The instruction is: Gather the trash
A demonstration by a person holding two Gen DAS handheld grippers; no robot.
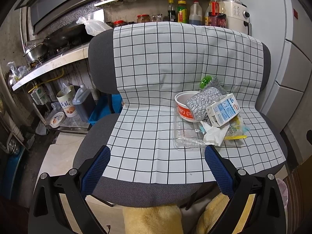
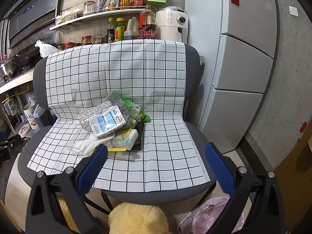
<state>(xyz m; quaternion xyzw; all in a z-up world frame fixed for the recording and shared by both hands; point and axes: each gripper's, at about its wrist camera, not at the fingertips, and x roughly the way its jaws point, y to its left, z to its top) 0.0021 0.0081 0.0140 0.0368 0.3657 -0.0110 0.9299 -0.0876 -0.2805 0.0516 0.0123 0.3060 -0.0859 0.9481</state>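
Observation:
A pile of trash lies on a grey chair covered by a white checked cloth. In it are a blue-and-white milk carton, a red-and-white paper bowl, silver bubble wrap, a clear plastic tray, a crumpled white tissue and a green bottle. The carton and tissue also show in the right wrist view. My left gripper is open and empty, in front of the seat, left of the pile. My right gripper is open and empty, right of the pile.
A pink plastic bag sits on the floor at the lower right. A white fridge stands right of the chair. A kitchen counter with a wok lies to the left, bottles on shelves behind. Yellow fluffy fabric is below the grippers.

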